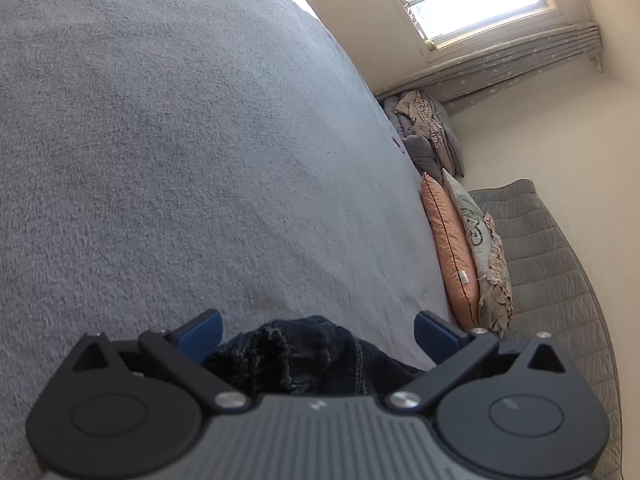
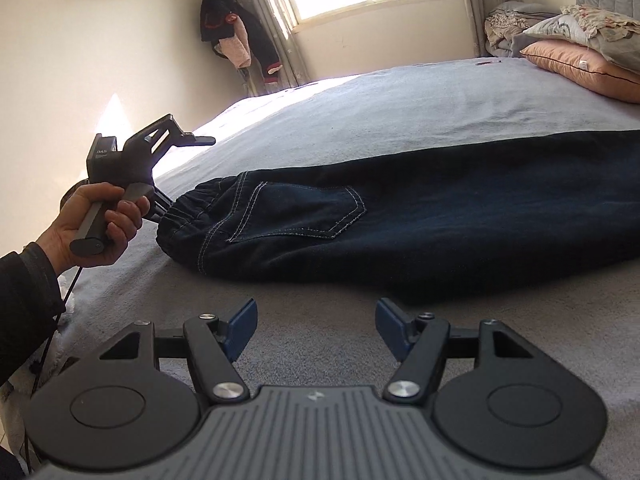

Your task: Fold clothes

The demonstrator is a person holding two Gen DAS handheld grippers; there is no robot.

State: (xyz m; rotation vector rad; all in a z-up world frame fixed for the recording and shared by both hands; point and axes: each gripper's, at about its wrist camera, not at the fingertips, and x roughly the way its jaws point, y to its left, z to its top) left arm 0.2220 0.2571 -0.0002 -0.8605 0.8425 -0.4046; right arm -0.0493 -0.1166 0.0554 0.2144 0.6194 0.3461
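a wide grey bedspread (image 2: 360,120) filling most of both views, sunlit at its far edge. across it, dark blue jeans (image 2: 400,216) laid lengthwise, elastic waistband toward the left gripper (image 1: 318,334), back pocket facing up, legs running off to the right. at the bed's head, a peach pillow (image 2: 580,66) with a patterned pillow (image 2: 592,32) stacked on it. left gripper held in a hand (image 2: 96,220), blue pads spread wide, bunched waistband between them but not visibly pinched. right gripper (image 2: 316,326) low over bare bedspread just short of the jeans, jaws apart, nothing between them.
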